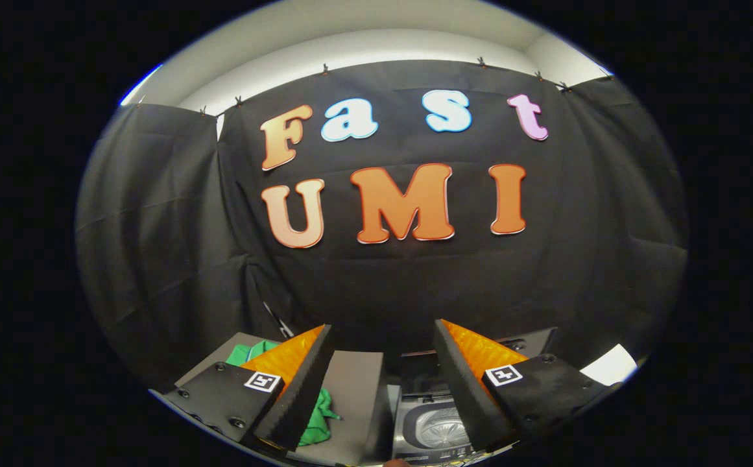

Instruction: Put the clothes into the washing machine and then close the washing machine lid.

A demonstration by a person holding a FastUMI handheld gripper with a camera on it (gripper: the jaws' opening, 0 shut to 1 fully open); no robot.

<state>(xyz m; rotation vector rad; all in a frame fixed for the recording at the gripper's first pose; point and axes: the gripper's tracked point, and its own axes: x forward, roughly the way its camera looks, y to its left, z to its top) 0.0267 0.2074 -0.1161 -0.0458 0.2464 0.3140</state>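
Observation:
My gripper [382, 353] is open and held high, its two fingers wide apart with nothing between them. Below and behind the left finger lies a green garment [250, 353] on a grey surface [350, 395]; part of it shows again under that finger's tip. Between the fingers, low down, I look into the washing machine [438, 425] from above: its top is open and the ribbed drum floor shows. The right finger hides the machine's right side.
The black cloth wall of the booth hangs straight ahead beyond the fingers. A white patch [609, 364] sits to the right of the right finger. A thin metal rod [277, 319] leans near the wall above the green garment.

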